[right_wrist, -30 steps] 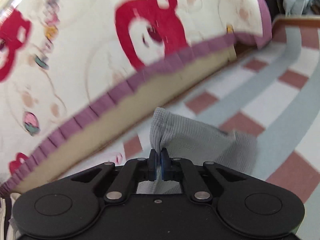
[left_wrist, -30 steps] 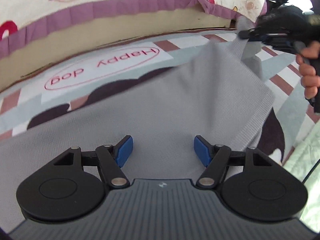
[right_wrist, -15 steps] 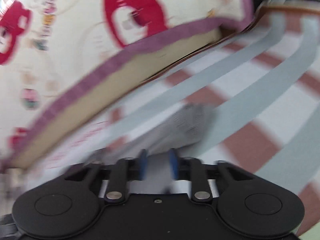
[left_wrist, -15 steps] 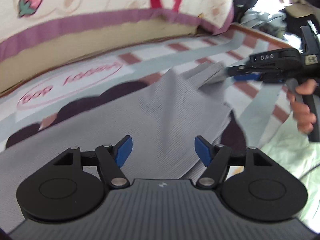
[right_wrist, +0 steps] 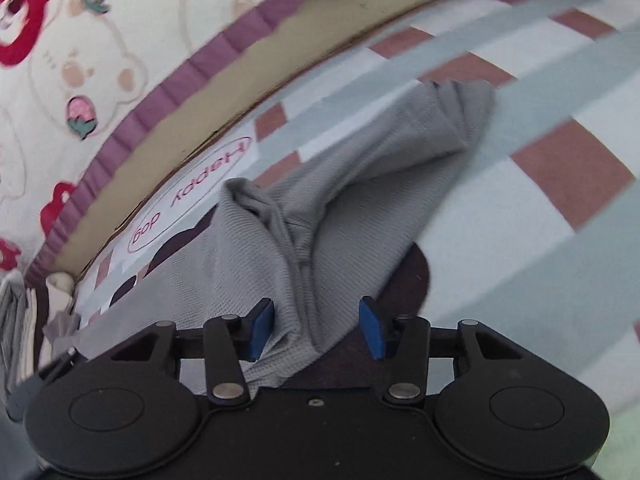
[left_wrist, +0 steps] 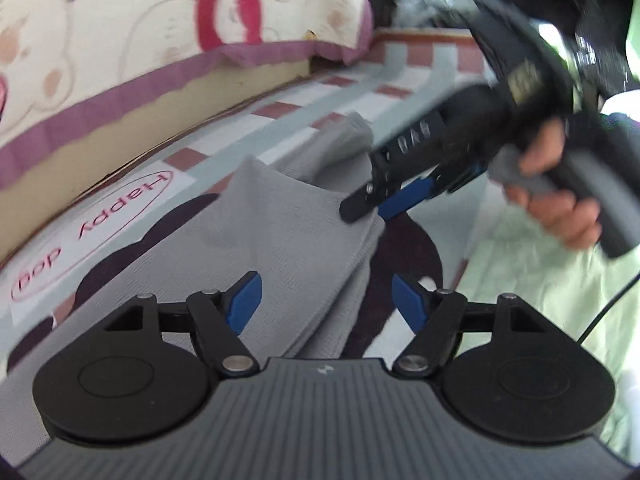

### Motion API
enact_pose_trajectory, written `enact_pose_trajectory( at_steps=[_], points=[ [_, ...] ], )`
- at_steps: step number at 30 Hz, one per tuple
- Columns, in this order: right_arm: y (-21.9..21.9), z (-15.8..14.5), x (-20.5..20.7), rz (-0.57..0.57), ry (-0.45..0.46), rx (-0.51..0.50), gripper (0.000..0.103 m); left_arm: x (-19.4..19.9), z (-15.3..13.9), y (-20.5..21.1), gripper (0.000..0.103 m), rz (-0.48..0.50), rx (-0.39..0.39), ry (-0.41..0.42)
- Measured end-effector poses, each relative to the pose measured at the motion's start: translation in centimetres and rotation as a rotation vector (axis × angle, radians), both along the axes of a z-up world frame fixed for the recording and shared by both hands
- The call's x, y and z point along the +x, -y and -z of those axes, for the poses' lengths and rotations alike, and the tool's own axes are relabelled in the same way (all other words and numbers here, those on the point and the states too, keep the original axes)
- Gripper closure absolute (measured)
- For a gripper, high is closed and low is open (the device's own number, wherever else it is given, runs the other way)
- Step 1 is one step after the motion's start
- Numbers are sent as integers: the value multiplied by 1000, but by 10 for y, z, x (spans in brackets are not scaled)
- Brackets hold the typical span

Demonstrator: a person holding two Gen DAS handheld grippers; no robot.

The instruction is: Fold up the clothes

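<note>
The grey garment lies on the checked mat, running toward 1 o'clock between the closing, unpinching jaws of the right gripper, while the left gripper's jaws are opening over its edge.

You work on a mat checked in white, grey-blue and brownish red, printed "Happy dog". Behind it runs a purple-trimmed cartoon bedspread. Pale green fabric lies at your right
</note>
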State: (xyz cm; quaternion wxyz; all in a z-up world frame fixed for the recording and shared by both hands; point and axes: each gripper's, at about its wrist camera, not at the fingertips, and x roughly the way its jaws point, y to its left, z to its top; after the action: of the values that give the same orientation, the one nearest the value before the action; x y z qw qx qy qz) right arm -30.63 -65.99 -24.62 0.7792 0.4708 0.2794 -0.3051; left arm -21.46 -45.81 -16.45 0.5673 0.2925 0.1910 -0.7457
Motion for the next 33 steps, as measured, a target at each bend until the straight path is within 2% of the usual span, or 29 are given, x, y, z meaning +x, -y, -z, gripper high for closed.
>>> enact_pose_trajectory(
  at_steps=[4, 7, 8, 10, 11, 12, 13, 15, 18, 20, 23, 25, 27, 28, 29, 30, 31, 33],
  points=[
    [1, 17, -18, 85, 132, 193, 47, -14, 16, 16, 32, -4, 50, 69],
    [-3, 28, -14, 96, 209, 241, 44, -12, 24, 20, 32, -29, 80, 42],
    [-4, 28, -8, 96, 224, 214, 40, -12, 26, 21, 32, -38, 89, 33],
    [-7, 30, 5, 100, 252, 135, 40, -9, 29, 18, 32, -49, 83, 19],
    [-9, 30, 12, 103, 262, 89, 44, -8, 29, 16, 32, -51, 81, 17],
    [-11, 29, 19, 95, 254, 44, 67, -6, 29, 15, 32, -54, 80, 15],
    [-12, 26, 27, 77, 230, 1, 81, -4, 29, 13, 32, -63, 78, 13],
    [-16, 17, 39, 32, 197, -87, 82, 2, 26, 8, 32, -100, 68, 4],
    [-25, -14, 50, -83, 193, -232, 82, 8, 15, -1, 32, -127, -9, -22],
    [-30, -31, 58, -154, 185, -294, 82, 11, 8, -7, 31, -146, -60, -40],
    [-31, -47, 71, -212, 176, -311, 83, 8, 2, 1, 31, -159, -93, -54],
    [-30, -53, 79, -232, 176, -285, 83, 7, 0, 10, 30, -166, -95, -73],
    [-27, -56, 84, -252, 178, -230, 83, 6, 0, 21, 30, -214, -99, -61],
    [-25, -56, 85, -263, 182, -193, 83, 8, 1, 26, 33, -241, -101, -66],
    [-22, -56, 86, -278, 189, -158, 82, 13, 3, 31, 42, -270, -98, -82],
    [-18, -57, 86, -295, 196, -123, 77, 20, 4, 33, 77, -307, -87, -106],
    [-13, -58, 84, -313, 210, -88, 74, 31, 6, 36, 85, -340, -59, -147],
    [-4, -64, 70, -344, 279, -47, 71, 56, 9, 31, 86, -418, -57, -271]
  ],
)
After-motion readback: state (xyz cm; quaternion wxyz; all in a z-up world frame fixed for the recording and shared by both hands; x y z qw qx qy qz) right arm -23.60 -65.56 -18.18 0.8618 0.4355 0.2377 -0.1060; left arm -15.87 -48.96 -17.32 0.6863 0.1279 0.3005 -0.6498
